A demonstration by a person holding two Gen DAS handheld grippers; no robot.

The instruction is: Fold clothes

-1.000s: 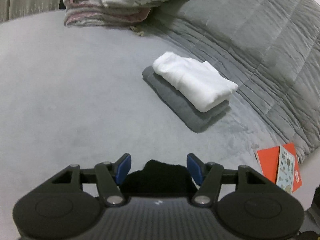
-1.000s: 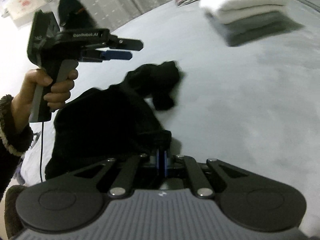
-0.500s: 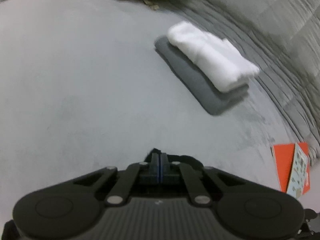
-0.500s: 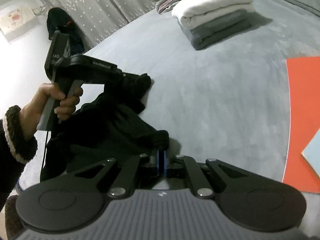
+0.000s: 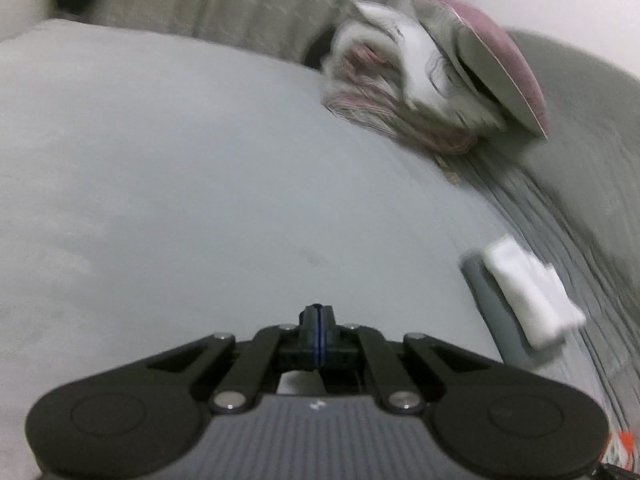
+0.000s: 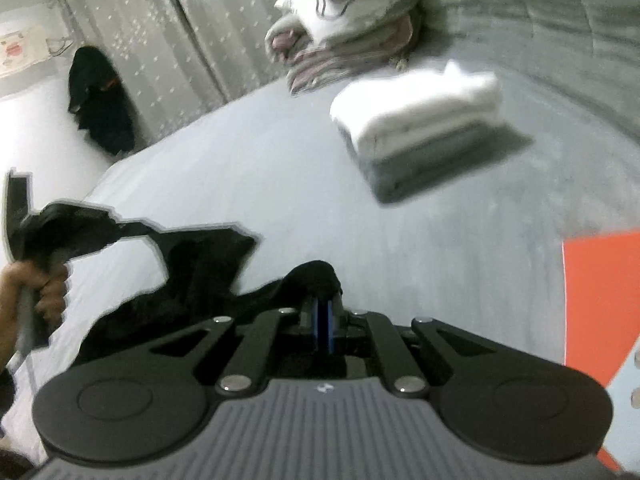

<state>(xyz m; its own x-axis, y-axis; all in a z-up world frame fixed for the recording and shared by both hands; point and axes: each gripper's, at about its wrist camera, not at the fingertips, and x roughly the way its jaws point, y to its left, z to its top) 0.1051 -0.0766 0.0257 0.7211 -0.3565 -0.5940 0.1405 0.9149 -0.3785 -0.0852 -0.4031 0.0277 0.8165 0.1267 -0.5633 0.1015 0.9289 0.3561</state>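
A black garment (image 6: 192,276) hangs stretched between my two grippers above the grey bed (image 6: 280,184). My right gripper (image 6: 323,320) is shut on one bunched corner of it. My left gripper (image 5: 318,328) is shut; in its own view no cloth shows past the fingers. In the right wrist view the left gripper (image 6: 132,232) is at the left, blurred, with the black garment hanging from its tip. A folded white garment (image 6: 420,108) lies on a folded grey one (image 6: 432,160) further back on the bed.
A pile of pink and white bedding (image 5: 420,88) with a pillow lies at the head of the bed. A grey quilt (image 5: 580,200) runs along the right side. An orange booklet (image 6: 600,292) lies near right. A dark garment (image 6: 100,108) hangs by the curtain.
My left gripper shut on the black garment and lifted it, tilting up so its view now shows the bedding pile. The right gripper stayed shut and rose with the cloth.
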